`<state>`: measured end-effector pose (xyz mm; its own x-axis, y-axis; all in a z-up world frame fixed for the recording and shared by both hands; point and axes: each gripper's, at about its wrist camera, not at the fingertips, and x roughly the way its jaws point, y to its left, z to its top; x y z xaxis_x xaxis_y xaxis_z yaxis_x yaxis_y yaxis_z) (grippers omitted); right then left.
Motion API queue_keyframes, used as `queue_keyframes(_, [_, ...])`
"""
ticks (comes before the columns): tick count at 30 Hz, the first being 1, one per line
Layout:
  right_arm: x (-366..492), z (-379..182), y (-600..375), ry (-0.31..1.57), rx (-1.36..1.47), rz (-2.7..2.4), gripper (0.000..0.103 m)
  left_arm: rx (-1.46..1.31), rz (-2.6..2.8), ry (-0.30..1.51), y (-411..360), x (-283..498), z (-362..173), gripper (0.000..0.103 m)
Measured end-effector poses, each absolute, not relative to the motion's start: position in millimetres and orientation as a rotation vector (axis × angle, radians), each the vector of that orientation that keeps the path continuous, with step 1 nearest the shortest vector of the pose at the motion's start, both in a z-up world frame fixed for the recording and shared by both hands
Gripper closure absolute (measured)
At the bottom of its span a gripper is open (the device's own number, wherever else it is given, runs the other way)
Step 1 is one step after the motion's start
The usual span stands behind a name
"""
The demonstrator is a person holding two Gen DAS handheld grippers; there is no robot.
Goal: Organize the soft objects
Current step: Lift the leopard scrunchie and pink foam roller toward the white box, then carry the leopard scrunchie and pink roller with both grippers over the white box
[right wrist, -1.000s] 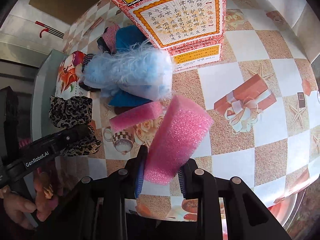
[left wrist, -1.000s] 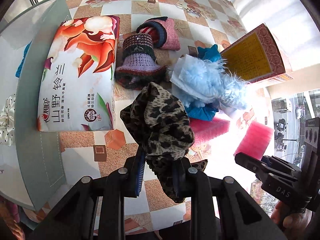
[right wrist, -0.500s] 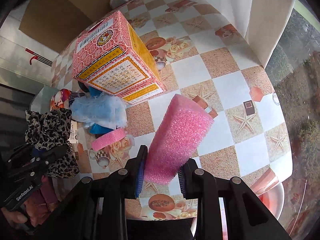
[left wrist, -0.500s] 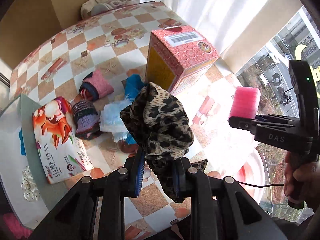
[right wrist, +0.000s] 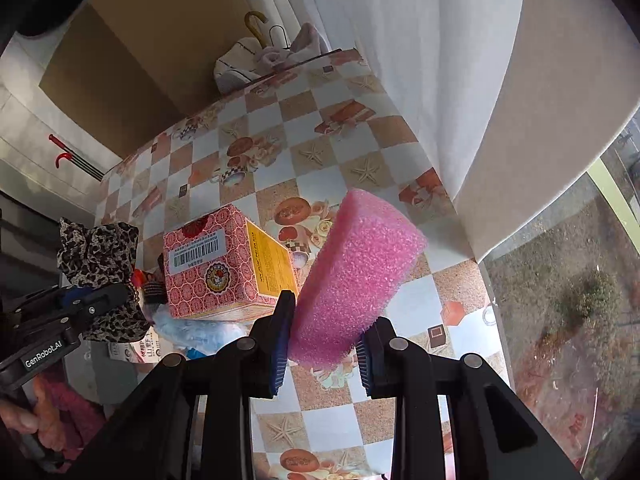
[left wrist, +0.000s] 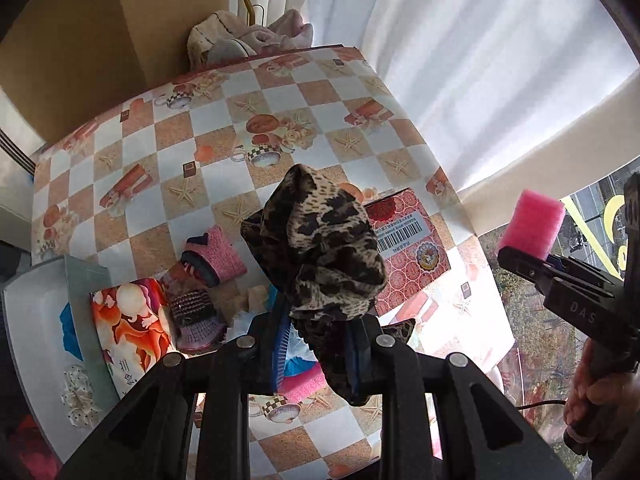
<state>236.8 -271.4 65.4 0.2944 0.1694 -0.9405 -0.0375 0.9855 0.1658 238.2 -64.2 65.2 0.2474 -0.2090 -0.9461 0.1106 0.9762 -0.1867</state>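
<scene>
Right now my left claw [left wrist: 316, 350] is clamped on a leopard-print cloth [left wrist: 320, 256], held above the tabletop [left wrist: 224, 148]; my right claw [right wrist: 322, 350] pinches a pink sponge block [right wrist: 352, 280] in the air. Below lie a red patterned box [right wrist: 224, 264], a tissue pack [left wrist: 128, 328] and knitted pieces [left wrist: 212, 256]. Beyond hangs a white curtain [left wrist: 460, 60].

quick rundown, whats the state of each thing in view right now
left gripper: shut on leopard cloth
leopard cloth: held, off the table
right gripper: shut on pink sponge
pink sponge: held, tilted, off the table
red box: closed, resting on table
tissue pack: sealed, lying flat
</scene>
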Motion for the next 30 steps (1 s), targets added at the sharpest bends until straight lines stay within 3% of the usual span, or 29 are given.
queue_keyframes(13, [262,87,-178,1.224,-0.037,0.313,0.073,-0.234,-0.031,1.254,13,234,77,0.077])
queue_keyframes(30, [219,79,-68,1.262,-0.190,0.549,0.073,-0.308,0.176,1.232,94,164,75,0.077])
